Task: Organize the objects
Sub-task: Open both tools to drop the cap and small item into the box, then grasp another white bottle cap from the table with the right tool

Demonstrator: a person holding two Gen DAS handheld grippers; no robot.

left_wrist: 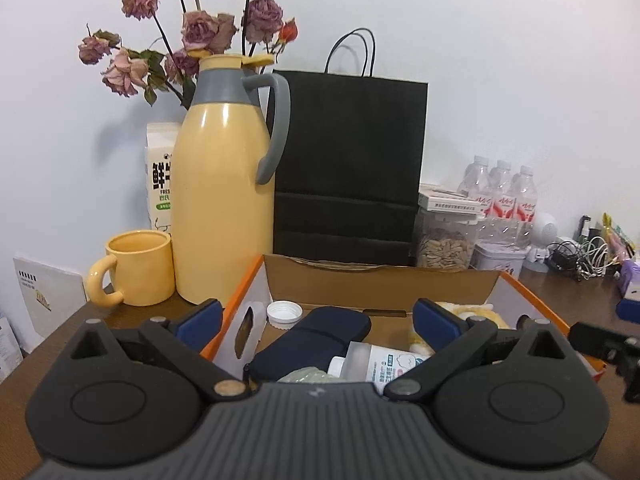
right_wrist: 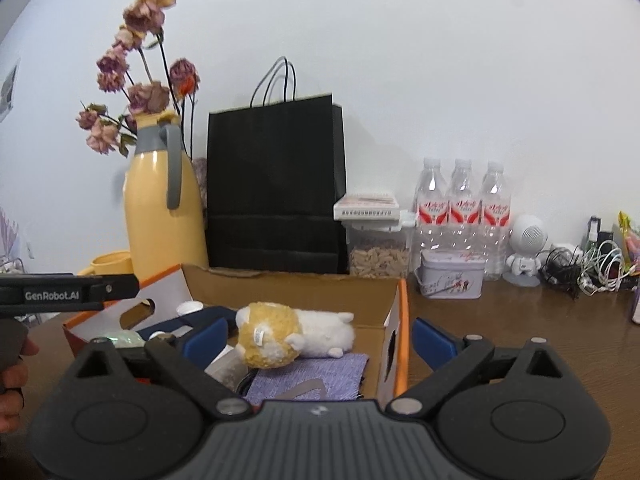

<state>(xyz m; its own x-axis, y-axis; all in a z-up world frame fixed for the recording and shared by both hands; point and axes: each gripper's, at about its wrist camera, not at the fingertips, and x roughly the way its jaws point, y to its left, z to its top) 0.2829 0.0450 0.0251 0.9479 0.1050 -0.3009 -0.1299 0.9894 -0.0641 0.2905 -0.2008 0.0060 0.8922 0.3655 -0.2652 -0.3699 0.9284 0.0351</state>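
1. Holding both grippers over the near edge of the cardboard box (left_wrist: 380,280), you have the left gripper (left_wrist: 318,318) spread wide with nothing between its blue fingers (left_wrist: 200,318).
2. Between those fingers lies the navy pouch (left_wrist: 312,340); a white bottle cap (left_wrist: 284,312) sits just beyond it toward the left finger, and a white labelled bottle (left_wrist: 384,362) lies close to the right finger.
3. Your right gripper (right_wrist: 320,336) is equally wide open and grips nothing.
4. Its left finger (right_wrist: 210,336) is inside the box, just beside the plush toy (right_wrist: 292,334), which lies on its side on a purple cloth (right_wrist: 312,376); its right finger (right_wrist: 434,340) hangs outside the box's orange-edged wall, above the tabletop (right_wrist: 520,312).
5. Beyond the box stand a yellow thermos (left_wrist: 224,196), a yellow mug (left_wrist: 134,268) and a black paper bag (left_wrist: 348,168).
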